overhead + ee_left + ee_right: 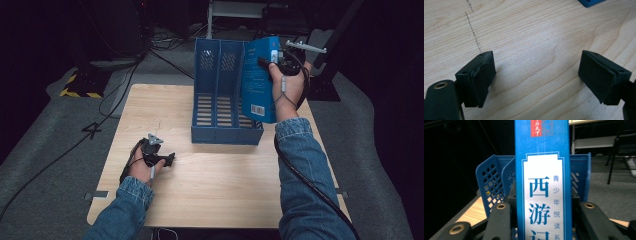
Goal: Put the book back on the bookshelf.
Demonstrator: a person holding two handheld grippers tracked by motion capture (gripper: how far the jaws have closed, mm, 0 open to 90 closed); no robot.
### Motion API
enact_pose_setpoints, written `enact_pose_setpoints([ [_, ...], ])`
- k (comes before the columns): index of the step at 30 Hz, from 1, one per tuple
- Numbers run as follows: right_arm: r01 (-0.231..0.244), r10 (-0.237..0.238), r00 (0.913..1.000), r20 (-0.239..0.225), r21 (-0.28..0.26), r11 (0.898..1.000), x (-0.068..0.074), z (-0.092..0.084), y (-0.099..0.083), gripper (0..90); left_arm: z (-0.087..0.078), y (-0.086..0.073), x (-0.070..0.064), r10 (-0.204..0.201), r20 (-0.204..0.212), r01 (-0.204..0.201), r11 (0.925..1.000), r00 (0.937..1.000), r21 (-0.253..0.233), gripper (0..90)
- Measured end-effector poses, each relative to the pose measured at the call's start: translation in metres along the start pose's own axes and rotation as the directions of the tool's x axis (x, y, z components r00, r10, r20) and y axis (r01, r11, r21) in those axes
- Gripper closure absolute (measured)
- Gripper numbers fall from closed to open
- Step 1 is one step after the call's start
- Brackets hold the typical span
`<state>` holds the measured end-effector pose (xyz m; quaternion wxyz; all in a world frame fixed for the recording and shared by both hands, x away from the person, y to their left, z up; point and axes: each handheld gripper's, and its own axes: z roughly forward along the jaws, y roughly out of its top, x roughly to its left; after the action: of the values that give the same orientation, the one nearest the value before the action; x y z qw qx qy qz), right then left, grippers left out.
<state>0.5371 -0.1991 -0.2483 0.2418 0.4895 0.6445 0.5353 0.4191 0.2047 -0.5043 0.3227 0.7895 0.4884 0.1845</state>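
A blue book (260, 80) is held upright in the air at the right end of the blue file rack (220, 100), above its rightmost slot. My right gripper (272, 64) is shut on it near the top edge. In the right gripper view the book's spine (542, 185), with a white label and blue characters, stands between my jaws, and the rack's perforated dividers (491, 185) lie behind it. My left gripper (169, 160) rests on the wooden table (215, 185) at the front left. Its pads (481, 77) are spread wide over bare wood, holding nothing.
The rack stands at the table's far middle, with three slots. A corner of the rack (590, 2) shows at the top of the left gripper view. Cables (115, 95) run over the grey floor on the left. A black stand base (322, 85) sits beyond the table's far right corner.
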Motion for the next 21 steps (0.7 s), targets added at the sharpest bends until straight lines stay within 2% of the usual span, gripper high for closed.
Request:
enact_pose_setpoints([
  [6, 0.004, -0.004, 0.9999, 0.013, -0.006, 1.0, 0.0, 0.009, -0.001, 62.0, 0.0, 0.0, 0.0, -0.004, 0.002, 0.004, 1.0, 1.0, -0.001, 14.7],
  [9, -0.004, 0.004, 0.9993, 0.037, -0.01, 1.0, -0.008, 0.019, -0.004, 62.0, 0.0, 0.0, 0.0, -0.005, 0.003, 0.005, 1.0, 1.0, -0.001, 14.7],
  [13, -0.002, 0.004, 0.9991, 0.042, -0.032, 0.999, -0.01, 0.026, -0.007, 62.0, 0.0, 0.0, 0.0, -0.002, 0.0, 0.002, 1.0, 1.0, -0.001, 14.7],
  [21, 0.031, -0.029, 0.9982, 0.053, -0.038, 0.999, 0.0, 0.035, -0.012, 61.8, 0.001, 0.001, -0.002, -0.004, -0.001, 0.004, 1.0, 1.0, -0.002, 14.8],
])
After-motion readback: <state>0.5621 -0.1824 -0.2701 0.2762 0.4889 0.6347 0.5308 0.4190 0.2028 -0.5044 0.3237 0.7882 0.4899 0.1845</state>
